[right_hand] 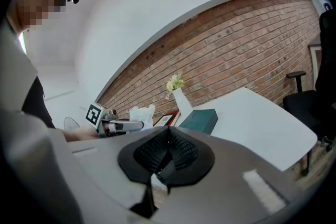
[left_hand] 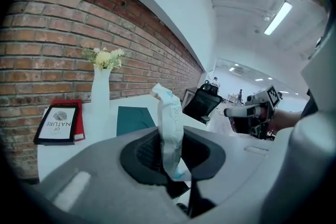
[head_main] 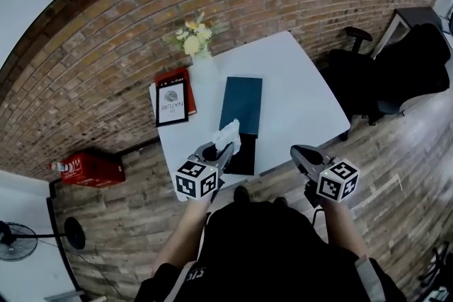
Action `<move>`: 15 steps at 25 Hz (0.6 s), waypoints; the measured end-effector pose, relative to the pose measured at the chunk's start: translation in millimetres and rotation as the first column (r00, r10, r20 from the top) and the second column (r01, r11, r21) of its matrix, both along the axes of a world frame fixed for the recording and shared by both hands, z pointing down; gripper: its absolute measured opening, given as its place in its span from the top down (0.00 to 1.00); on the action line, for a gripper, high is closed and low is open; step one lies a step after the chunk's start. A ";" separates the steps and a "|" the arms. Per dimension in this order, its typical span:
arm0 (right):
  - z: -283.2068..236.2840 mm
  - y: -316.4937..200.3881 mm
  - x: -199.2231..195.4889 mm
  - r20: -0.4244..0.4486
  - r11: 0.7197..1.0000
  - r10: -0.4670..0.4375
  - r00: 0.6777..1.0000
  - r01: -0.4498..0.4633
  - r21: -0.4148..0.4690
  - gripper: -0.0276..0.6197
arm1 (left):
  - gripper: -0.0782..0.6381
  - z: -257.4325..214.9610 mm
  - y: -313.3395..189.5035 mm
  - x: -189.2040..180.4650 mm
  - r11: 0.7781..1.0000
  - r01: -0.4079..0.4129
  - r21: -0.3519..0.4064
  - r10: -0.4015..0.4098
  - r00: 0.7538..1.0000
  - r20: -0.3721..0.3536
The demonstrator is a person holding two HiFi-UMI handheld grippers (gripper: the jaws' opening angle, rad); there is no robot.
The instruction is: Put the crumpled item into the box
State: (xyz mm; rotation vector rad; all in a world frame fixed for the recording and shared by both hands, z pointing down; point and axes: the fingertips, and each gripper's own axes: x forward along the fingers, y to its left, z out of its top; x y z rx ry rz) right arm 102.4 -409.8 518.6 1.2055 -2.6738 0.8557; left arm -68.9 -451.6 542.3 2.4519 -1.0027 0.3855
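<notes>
Head view is giving us the clearest read, so starting there. We're carrying the crumpled item (head_main: 228, 134) toward the box (head_main: 241, 104). We're calling this the transport step: pickup done, drop-in not yet done.

The left claw (head_main: 218, 150) is clenching the white wad low down, and most of it is sticking up above the jaws. The left gripper view is showing the pads pressing in on it from both sides. The right claw (head_main: 301, 153) is hanging just off the near right edge of the surface (head_main: 297, 95). Its own view is showing the jaws closed together with nothing between them, so it's sitting this one out.

As for places, the wad is hovering over the near edge of the surface, right at the near end of the teal box. It's roughly above a dark piece (head_main: 241, 155) butting up against that end. We're not managing to tell whether that dark bit is a lid, a tray or the open part of the box. The box itself is lying flat and stretching away toward the vase (head_main: 204, 67) at the far side.

For the next move, we're thinking the left claw needs to get over whichever part is actually open, dip down and let go. The wad is looking light and floppy, so we're guessing it could cling to a pad or flop over the rim if it's released too high.
</notes>
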 end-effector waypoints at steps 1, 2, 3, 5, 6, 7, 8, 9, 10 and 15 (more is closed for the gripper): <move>2.2 -2.0 4.1 0.004 1.000 -0.007 1.000 0.007 -0.008 0.96 | 0.81 5.3 2.1 2.6 1.000 0.000 -0.015 0.000 1.000 0.011; 5.4 -4.4 7.1 0.007 1.000 -0.012 1.000 0.012 -0.016 0.96 | 0.81 10.7 3.2 3.8 1.000 0.002 -0.029 -0.001 1.000 0.023; 9.2 -6.4 8.5 0.012 1.000 -0.017 1.000 0.017 -0.025 0.96 | 0.81 16.3 3.3 4.3 0.999 0.007 -0.041 -0.005 0.999 0.034; 17.9 -6.5 6.0 0.024 0.998 -0.034 0.999 0.036 -0.048 0.96 | 0.81 28.0 3.0 5.0 0.997 0.018 -0.069 -0.015 0.999 0.046; 22.5 -4.6 2.6 0.028 0.997 -0.049 0.998 0.051 -0.061 0.96 | 0.81 34.0 3.3 5.8 0.996 0.023 -0.083 -0.019 0.999 0.049; 26.4 -2.3 -1.4 0.029 0.995 -0.068 0.997 0.070 -0.071 0.96 | 0.81 39.4 3.6 7.2 0.995 0.027 -0.096 -0.022 0.998 0.050; 29.6 -0.1 -5.4 0.028 0.993 -0.088 0.996 0.090 -0.079 0.96 | 0.81 44.4 3.6 9.1 0.994 0.029 -0.107 -0.023 0.998 0.052; 32.2 1.9 -8.6 0.028 0.991 -0.105 0.994 0.107 -0.084 0.96 | 0.81 49.2 3.1 11.3 0.993 0.029 -0.118 -0.023 0.998 0.055; 34.6 3.5 -10.6 0.030 0.989 -0.119 0.992 0.121 -0.089 0.96 | 0.81 54.3 2.3 13.4 0.991 0.030 -0.130 -0.022 0.998 0.059; 46.5 10.5 -13.2 0.028 0.981 -0.151 0.988 0.153 -0.120 0.96 | 0.80 84.2 7.0 20.4 0.980 0.046 -0.195 -0.033 0.997 0.070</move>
